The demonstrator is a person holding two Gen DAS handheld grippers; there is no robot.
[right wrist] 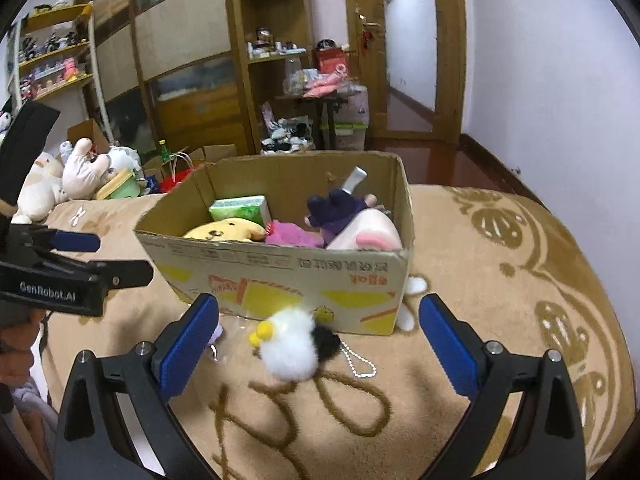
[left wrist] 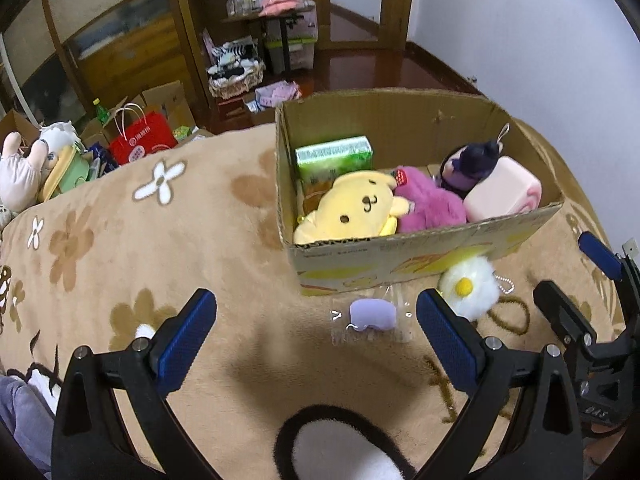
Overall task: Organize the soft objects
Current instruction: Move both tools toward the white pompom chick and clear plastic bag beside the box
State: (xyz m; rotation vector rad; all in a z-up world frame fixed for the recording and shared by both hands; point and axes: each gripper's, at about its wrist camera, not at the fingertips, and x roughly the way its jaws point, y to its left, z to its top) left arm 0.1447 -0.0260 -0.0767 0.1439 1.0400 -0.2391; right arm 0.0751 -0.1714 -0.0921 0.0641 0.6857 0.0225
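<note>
Right gripper (right wrist: 318, 344): spread wide, empty, low over the blanket (right wrist: 500, 320).
Fluffy egg charm (right wrist: 290, 346): on the blanket, just beside the near wall of the cardboard box (right wrist: 280, 276), straight ahead between the right fingers; its bead chain trails to the right.
Left gripper (left wrist: 316, 332): spread, empty, aimed at the bagged purple piece (left wrist: 372, 314), left of the charm.
Nearer arm: the right, by my judgement.

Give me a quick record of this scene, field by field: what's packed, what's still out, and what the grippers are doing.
container: cardboard box on the tan blanket
inside box: yellow plush, pink plush, dark purple plush, pink roll, green tissue pack
still out: fluffy egg keychain, purple item in clear wrap
left gripper: open, empty
right gripper: open, egg keychain between its fingers, ungripped
</note>
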